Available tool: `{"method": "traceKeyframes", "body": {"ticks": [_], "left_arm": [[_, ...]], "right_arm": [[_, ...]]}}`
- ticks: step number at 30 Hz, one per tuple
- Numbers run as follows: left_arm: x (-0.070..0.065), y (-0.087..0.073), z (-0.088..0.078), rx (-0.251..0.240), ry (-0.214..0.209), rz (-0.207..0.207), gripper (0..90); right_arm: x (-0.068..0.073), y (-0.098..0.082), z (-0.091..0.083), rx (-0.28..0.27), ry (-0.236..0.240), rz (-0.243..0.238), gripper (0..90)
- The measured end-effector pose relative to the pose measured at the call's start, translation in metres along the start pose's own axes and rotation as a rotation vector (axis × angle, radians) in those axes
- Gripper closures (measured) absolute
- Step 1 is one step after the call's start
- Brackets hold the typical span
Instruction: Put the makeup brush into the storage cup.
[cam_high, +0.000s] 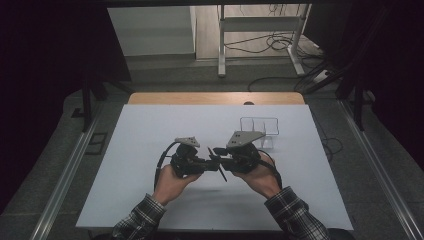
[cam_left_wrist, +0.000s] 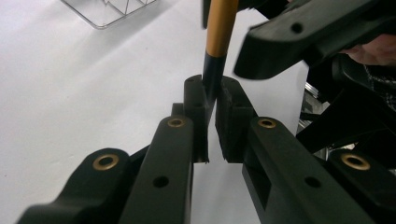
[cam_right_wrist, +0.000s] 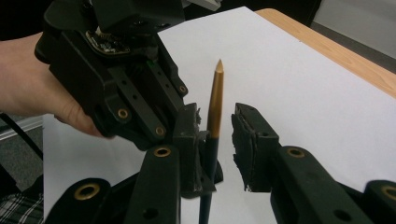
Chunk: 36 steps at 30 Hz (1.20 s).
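Item: pen (cam_right_wrist: 215, 100), gold tip, dark barrel, held above table (cam_high: 150, 150) between hands. Left gripper (cam_left_wrist: 212, 100) clamped on barrel. Right gripper (cam_right_wrist: 217, 140) jaws apart around it. We close squarely before left lets go.

Dim room, bright tabletop, near parts blurred.

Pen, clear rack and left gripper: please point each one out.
pen (cam_right_wrist: 215, 100), right gripper view, on its gold tapered end.
clear rack (cam_high: 259, 126), high view, on its front wall.
left gripper (cam_left_wrist: 211, 105), left gripper view, midway between the fingers shut on the pen's dark barrel.
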<state>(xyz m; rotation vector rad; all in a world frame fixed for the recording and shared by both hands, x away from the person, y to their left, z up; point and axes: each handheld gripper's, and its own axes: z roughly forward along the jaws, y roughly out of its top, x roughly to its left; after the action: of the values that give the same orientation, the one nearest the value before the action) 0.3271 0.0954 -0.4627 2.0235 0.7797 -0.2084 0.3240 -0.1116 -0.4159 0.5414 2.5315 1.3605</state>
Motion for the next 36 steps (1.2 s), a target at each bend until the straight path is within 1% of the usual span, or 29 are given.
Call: {"method": "traceKeyframes", "body": {"ticks": [4,8,11,14,15,17,19,21,23,24,27,36], "left_arm": [[-0.002,0.001,0.000,0.004,0.000,0.007,84.0],[-0.002,0.001,0.000,-0.002,0.001,0.010,84.0],[-0.002,0.001,0.000,-0.005,-0.008,0.014,83.7],[-0.002,0.001,0.000,0.000,0.002,0.034,81.8],[-0.003,0.002,0.000,0.005,0.005,0.040,74.3],[-0.005,0.002,0.001,0.014,0.028,0.063,67.3],[-0.006,0.002,0.002,0.025,0.041,0.074,62.6],[-0.007,0.001,0.002,0.033,0.068,0.084,58.8],[-0.007,0.000,0.001,0.033,0.090,0.085,54.6],[-0.007,0.000,0.001,0.033,0.102,0.089,53.2],[-0.007,-0.001,-0.002,0.021,0.121,0.084,48.2],[-0.009,-0.004,-0.006,0.006,0.175,0.104,39.3]], "right_arm": [[0.000,0.002,0.004,0.011,-0.003,-0.008,72.8],[-0.001,0.001,0.006,0.017,0.006,-0.003,80.8],[-0.001,0.000,0.006,0.014,0.017,-0.005,82.9],[0.000,0.000,0.006,0.008,0.020,-0.003,83.4],[-0.001,-0.001,0.005,0.003,0.019,0.004,83.5],[-0.003,-0.001,0.003,0.000,0.012,0.008,83.5],[-0.005,-0.001,0.000,-0.007,0.003,0.012,83.5],[-0.007,-0.001,-0.003,-0.023,0.003,0.025,83.4],[-0.008,-0.001,-0.006,-0.030,-0.001,0.029,83.4],[-0.008,-0.001,-0.006,-0.033,0.000,0.031,83.4],[-0.010,-0.002,-0.008,-0.035,-0.001,0.036,83.4],[-0.011,-0.002,-0.010,-0.042,-0.007,0.027,83.4]]}}
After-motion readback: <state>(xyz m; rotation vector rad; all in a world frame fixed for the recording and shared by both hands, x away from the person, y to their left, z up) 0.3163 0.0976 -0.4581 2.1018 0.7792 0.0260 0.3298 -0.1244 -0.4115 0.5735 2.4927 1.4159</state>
